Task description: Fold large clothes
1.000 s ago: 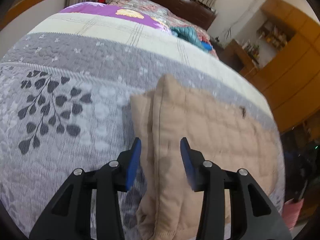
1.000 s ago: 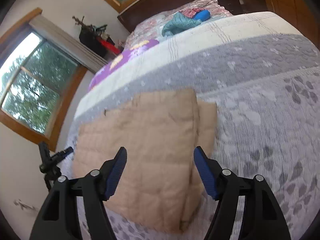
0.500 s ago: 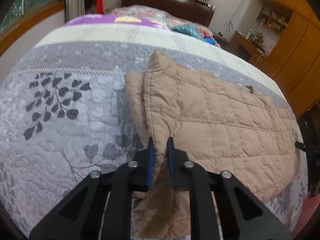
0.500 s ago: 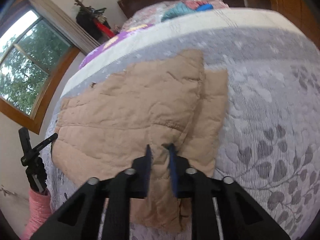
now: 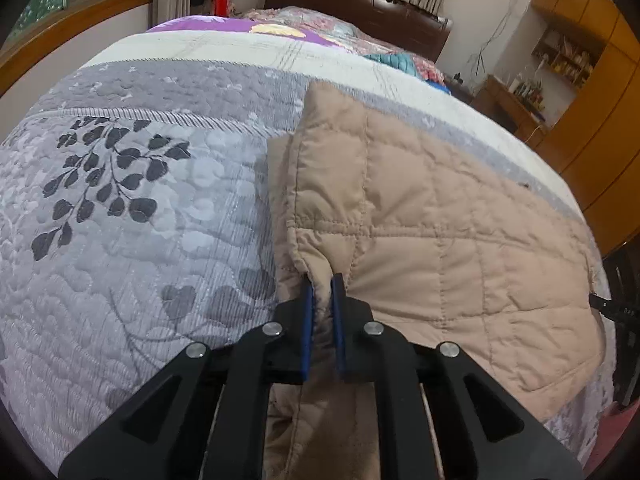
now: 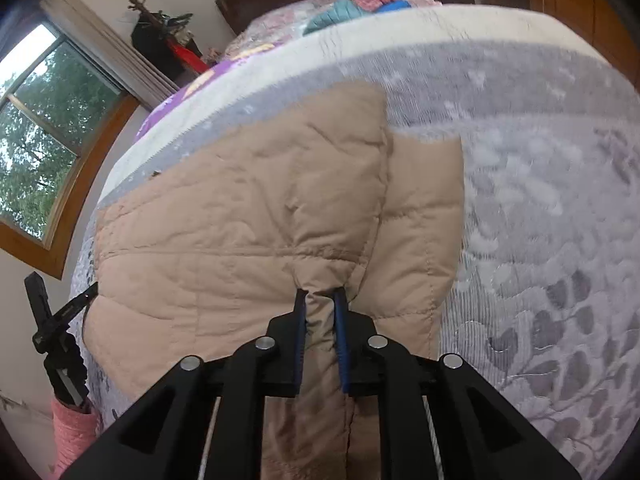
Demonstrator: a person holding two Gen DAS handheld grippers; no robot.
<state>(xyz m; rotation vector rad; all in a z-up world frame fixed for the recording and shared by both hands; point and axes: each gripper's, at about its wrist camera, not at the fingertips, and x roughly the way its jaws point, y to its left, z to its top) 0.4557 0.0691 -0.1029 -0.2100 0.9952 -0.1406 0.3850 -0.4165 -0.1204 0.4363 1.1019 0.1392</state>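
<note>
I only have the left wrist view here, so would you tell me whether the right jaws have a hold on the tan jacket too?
Observer: Yes, the right gripper is shut on a pinch of the jacket, near its front edge.
Operator: Thank you. Is anything beside the bed on that side?
Observer: A black tripod stands by the bed's corner, below the window.
Operator: And does a second layer show under the top one?
Observer: Yes, a lower tan panel sticks out to the right of the top layer, flat on the grey quilt.
</note>
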